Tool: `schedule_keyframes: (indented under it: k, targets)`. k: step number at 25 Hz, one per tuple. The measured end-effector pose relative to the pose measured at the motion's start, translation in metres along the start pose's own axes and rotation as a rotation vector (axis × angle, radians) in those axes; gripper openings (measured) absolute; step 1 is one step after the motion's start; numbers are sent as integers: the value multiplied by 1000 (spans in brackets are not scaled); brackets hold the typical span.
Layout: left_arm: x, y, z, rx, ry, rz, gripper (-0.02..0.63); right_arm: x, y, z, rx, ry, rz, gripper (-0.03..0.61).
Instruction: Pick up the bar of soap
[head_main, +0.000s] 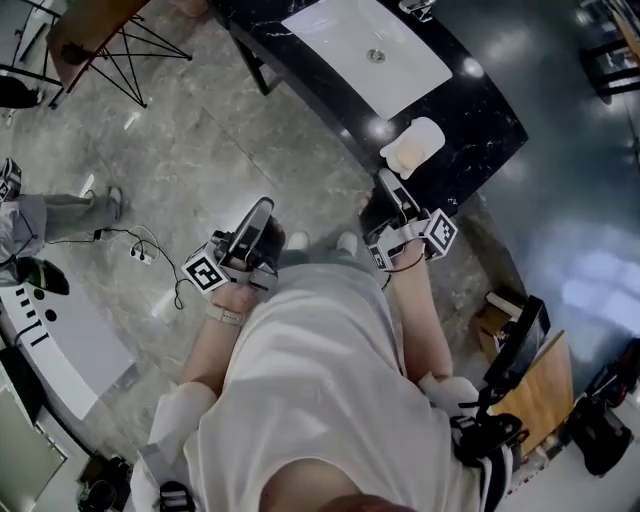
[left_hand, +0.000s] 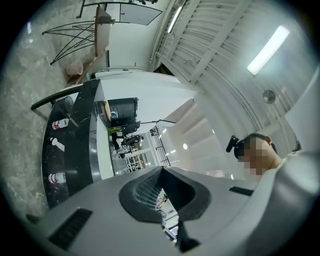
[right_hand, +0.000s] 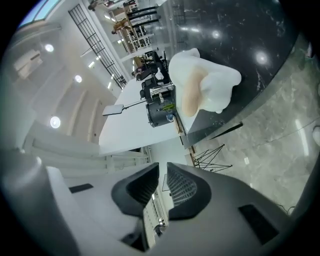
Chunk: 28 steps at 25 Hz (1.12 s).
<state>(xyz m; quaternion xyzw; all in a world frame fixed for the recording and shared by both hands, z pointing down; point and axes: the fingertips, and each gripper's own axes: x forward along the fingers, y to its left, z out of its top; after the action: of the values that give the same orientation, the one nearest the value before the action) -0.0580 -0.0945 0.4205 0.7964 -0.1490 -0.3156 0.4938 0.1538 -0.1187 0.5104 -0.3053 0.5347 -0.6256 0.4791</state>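
Observation:
A beige bar of soap (head_main: 404, 156) lies in a white soap dish (head_main: 428, 133) near the front edge of the black counter (head_main: 485, 115). My right gripper (head_main: 385, 178) hangs just short of that edge, pointing at the dish, with its jaws shut and nothing between them. In the right gripper view the soap (right_hand: 191, 92) and dish (right_hand: 222, 82) sit ahead of and above the right gripper (right_hand: 162, 175). My left gripper (head_main: 264, 206) is over the floor to the left, away from the counter. In its own view the left gripper (left_hand: 161, 172) looks shut and empty.
A white sink basin (head_main: 370, 50) is set into the counter behind the dish. Small bottles (left_hand: 59, 124) stand on the counter in the left gripper view. A wire-legged chair (head_main: 110, 40) and a cable (head_main: 140, 250) are on the floor at left.

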Motion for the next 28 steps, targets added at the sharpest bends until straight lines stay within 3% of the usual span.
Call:
schedule_keyframes:
  k: [2, 4, 7, 17, 28]
  targets:
    - [5, 0, -1, 32, 0, 19, 6, 3, -4, 11, 30, 1, 3, 40]
    - [6, 0, -2, 54, -7, 29, 6, 7, -7, 20, 75, -3, 9, 133]
    - [6, 1, 0, 68, -32, 50, 6, 14, -15, 32, 128, -8, 4, 179]
    - [9, 16, -12, 31, -59, 144, 6, 19, -34, 64, 247, -67, -21, 213]
    - [12, 15, -19, 18, -82, 173, 6, 23, -41, 78, 309, -75, -29, 213]
